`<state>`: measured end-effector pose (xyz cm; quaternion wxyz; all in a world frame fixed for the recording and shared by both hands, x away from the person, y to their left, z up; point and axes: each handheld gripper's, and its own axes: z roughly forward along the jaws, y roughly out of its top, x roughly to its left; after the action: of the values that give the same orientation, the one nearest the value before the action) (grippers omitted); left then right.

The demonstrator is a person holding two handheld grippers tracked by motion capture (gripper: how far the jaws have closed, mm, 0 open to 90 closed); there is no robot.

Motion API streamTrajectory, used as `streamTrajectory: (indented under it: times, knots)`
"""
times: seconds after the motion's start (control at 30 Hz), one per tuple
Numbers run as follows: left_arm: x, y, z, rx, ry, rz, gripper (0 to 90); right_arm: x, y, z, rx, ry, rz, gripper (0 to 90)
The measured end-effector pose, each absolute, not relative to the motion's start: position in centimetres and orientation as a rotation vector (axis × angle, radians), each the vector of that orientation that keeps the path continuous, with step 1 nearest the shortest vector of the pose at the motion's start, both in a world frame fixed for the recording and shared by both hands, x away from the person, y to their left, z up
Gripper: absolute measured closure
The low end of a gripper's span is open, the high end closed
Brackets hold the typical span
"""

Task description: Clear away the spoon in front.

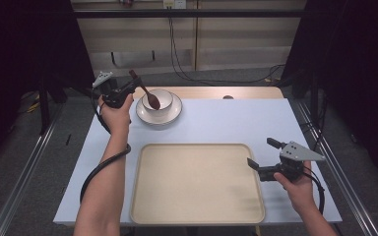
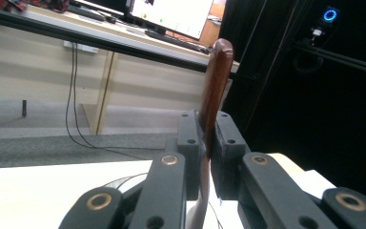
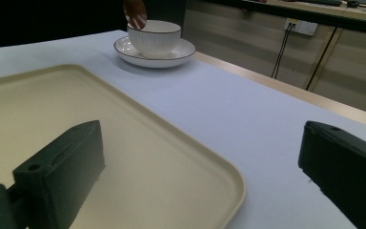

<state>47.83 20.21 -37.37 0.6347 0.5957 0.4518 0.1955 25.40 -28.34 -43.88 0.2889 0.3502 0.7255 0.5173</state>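
My left gripper (image 1: 123,91), at upper left of the high view, is clamped on the handle of a brown wooden spoon (image 1: 145,91); in the left gripper view the handle (image 2: 215,90) stands between the closed jaws. The spoon's long axis slopes down and right from the gripper, its bowl end over a white bowl (image 1: 158,101) on a white plate (image 1: 174,114) on the counter (image 1: 226,120). Whether it touches the bowl, I cannot tell. My right gripper (image 1: 263,172) is spread wide and empty at the right edge of the cream tray (image 1: 197,183). The left hand is the nearer to the bowl.
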Motion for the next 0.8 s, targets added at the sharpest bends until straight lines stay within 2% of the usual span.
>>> streamTrajectory:
  times: [0.8]
  knots:
    - [44.4, 21.0, -35.6, 1.454, 0.886, 0.276, 84.1, 25.4, -28.2, -44.0, 0.932, 1.958, 1.418, 0.5]
